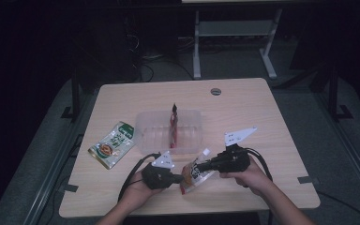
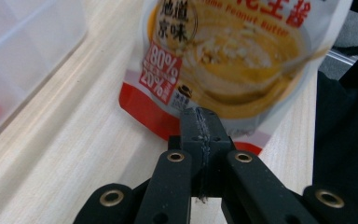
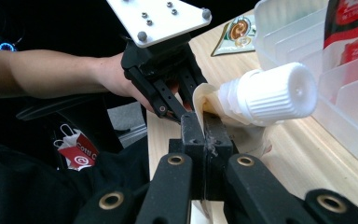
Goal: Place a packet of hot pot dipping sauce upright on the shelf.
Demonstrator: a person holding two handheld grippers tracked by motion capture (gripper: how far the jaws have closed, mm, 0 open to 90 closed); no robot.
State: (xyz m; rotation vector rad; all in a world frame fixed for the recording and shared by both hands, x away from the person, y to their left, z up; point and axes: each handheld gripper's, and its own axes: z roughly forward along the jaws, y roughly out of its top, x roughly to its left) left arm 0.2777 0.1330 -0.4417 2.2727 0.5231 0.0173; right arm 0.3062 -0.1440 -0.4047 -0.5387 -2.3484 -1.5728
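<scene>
Pouch [image 1: 196,174] hangs between left gripper [image 1: 180,178] and right gripper [image 1: 200,165], both clamped on its edges.

**Bystanders on the Table**

A clear plastic bin [image 1: 147,129] sits mid-table [image 1: 243,101], a red packet [image 1: 173,126] standing upright inside it. Left of the bin, apart from it, a green-and-white sachet [image 1: 112,144] lies flat. A grey grommet [image 1: 215,91] marks the table's far edge.
</scene>
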